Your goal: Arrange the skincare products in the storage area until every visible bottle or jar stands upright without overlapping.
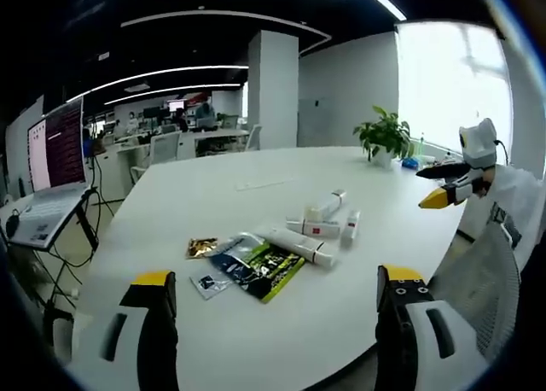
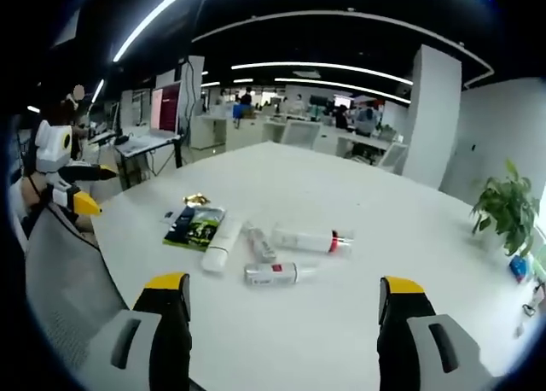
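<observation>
Several white skincare tubes lie on their sides in the middle of the white table (image 1: 256, 177): a long tube (image 1: 299, 244), a red-labelled one (image 1: 314, 229), a capped bottle (image 1: 327, 206) and a small one (image 1: 350, 226). The right gripper view has the long tube (image 2: 220, 242), a red-banded bottle (image 2: 311, 239) and a small tube (image 2: 277, 273). A dark green packet (image 1: 260, 267) and a gold sachet (image 1: 202, 248) lie beside them. My left gripper (image 1: 277, 293) is open, short of the products. My right gripper (image 2: 281, 293) is open too, holding nothing.
The right gripper (image 1: 452, 190) hovers off the table's edge at the right; the left gripper (image 2: 72, 195) is at the left. A mesh chair back (image 2: 68, 271) stands by the table. A potted plant (image 1: 384, 139) sits at the far edge. A laptop (image 1: 43, 216) rests on a stand.
</observation>
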The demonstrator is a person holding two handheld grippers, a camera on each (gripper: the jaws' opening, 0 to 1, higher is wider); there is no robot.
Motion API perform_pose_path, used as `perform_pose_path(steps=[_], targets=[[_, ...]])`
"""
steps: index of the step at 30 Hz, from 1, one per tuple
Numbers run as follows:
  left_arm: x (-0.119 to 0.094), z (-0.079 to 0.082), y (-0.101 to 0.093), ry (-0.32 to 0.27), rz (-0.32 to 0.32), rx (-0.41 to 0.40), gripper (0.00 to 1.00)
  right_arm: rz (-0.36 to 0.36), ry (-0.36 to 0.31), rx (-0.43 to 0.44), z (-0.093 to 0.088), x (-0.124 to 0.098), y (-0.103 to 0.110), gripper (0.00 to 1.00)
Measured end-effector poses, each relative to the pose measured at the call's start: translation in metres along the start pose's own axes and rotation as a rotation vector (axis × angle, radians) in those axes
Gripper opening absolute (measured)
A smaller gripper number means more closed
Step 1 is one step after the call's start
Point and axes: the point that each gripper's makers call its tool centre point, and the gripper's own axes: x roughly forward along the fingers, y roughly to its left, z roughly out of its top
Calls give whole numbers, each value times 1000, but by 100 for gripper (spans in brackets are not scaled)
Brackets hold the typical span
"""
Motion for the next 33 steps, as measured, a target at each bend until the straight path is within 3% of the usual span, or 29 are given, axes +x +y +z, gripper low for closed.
perform_pose_path(steps=[6, 13, 15, 17, 20, 25, 33], targets=[[10, -4, -6, 5, -38, -44, 90, 27, 43, -86, 6, 24, -17, 82], [18, -17, -7, 28, -33, -42, 89, 70, 92, -176, 10, 52, -29, 71], [20, -24, -9, 65, -39, -50, 89, 74, 106, -202, 10, 60, -33, 70], [21, -20, -7, 34, -17, -24, 89, 77, 121, -226, 11, 67, -38, 69], [23, -24, -7, 48, -13, -49, 89, 91, 127, -263, 16, 74, -37, 66], [23, -26, -6, 57, 4, -19, 89, 137, 169, -353, 15, 92, -44, 62], [25, -31, 12, 51, 22, -43, 90, 204, 231, -544, 17, 127, -50, 56]])
